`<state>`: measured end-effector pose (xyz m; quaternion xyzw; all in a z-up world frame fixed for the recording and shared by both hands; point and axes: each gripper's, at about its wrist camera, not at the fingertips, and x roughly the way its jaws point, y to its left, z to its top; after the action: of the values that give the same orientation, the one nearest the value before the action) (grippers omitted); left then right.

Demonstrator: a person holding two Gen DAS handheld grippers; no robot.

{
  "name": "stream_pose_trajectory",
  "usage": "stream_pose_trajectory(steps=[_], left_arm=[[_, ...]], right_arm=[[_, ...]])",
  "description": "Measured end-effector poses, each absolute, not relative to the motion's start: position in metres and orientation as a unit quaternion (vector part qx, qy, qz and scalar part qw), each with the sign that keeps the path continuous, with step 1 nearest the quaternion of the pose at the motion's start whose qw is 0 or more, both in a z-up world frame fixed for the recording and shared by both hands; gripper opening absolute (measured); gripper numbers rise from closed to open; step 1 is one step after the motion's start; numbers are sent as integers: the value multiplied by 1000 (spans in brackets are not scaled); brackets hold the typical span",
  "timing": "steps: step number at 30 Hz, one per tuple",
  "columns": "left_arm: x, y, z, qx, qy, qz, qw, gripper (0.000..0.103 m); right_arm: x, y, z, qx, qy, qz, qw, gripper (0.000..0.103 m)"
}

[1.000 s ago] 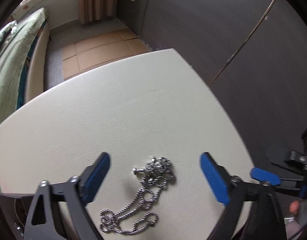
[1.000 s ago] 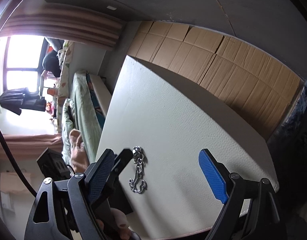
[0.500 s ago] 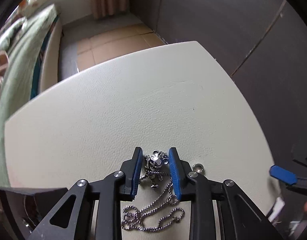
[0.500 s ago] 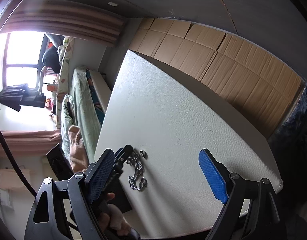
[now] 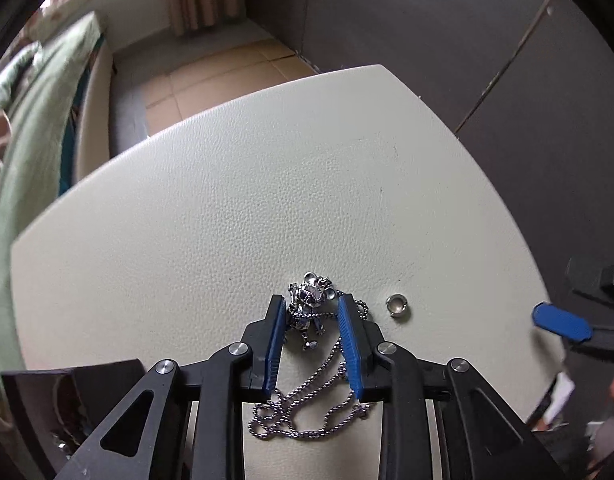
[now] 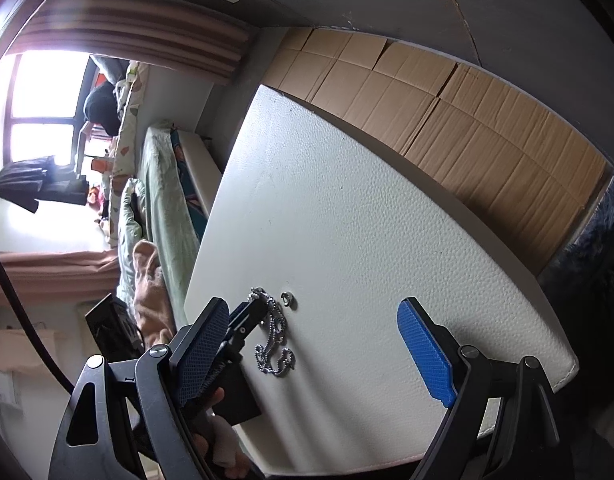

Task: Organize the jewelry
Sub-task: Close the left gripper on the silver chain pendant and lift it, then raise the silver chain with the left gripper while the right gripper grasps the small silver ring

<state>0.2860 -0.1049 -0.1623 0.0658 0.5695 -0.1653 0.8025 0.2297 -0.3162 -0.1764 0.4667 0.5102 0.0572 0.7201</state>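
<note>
The left tongs (image 5: 311, 322) pointed steeply down at the pale table (image 5: 267, 208), and their blue pads were clenched on the pendant (image 5: 309, 300) of a silver necklace (image 5: 307, 400). The pendant, a small knobbly metal figure, sat between the pad tips and poked out just beyond them. The chain trailed back from it beneath the tongs and lay in loose loops on the table.

Judging by its look, the necklace was light, and its bead chain was wholly limp, so it would sag and swing once lifted and could snag or knot on itself. The pendant was the one stiff, bulky part, which made it the sensible place to grip; polished metal against pads might still slip, so a firm squeeze seemed wise.

A small silver ring (image 5: 398, 305) lay on the table just to the right of the left tongs' tips, apart from the chain. It looked hard, smooth and very low, likely awkward to pinch off a flat surface.

The right tongs (image 6: 319, 344) were released, their pads spread wide with nothing between them, hanging over the near edge of the table with the necklace ahead toward their left pad.

To the left of and behind the left tongs, a dark box (image 5: 67, 400) showed at the table's edge. Something pale and a glint of metal lay inside, but what could not be made out.
</note>
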Motion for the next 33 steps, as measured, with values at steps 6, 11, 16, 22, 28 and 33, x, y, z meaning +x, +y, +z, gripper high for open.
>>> stream_pose_trajectory(steps=[6,11,16,22,28,33], left_arm=[[283,-107,-163,104,556,-156,810,26],[278,-110,-163,127,559,-145,806,25],[279,-101,-164,111,564,-154,804,19],[277,-85,-148,76,553,-154,816,2],[268,-64,-126,29,534,-161,829,2],[263,-53,-113,-6,522,-166,836,2]], right_arm=[[229,-317,-177,466,511,55,720,88],[229,-316,-177,464,514,56,719,88],[234,-307,-176,444,521,63,727,88],[243,-284,-166,387,526,73,754,74],[258,-259,-162,308,542,85,777,61],[264,-249,-168,270,560,86,779,60]])
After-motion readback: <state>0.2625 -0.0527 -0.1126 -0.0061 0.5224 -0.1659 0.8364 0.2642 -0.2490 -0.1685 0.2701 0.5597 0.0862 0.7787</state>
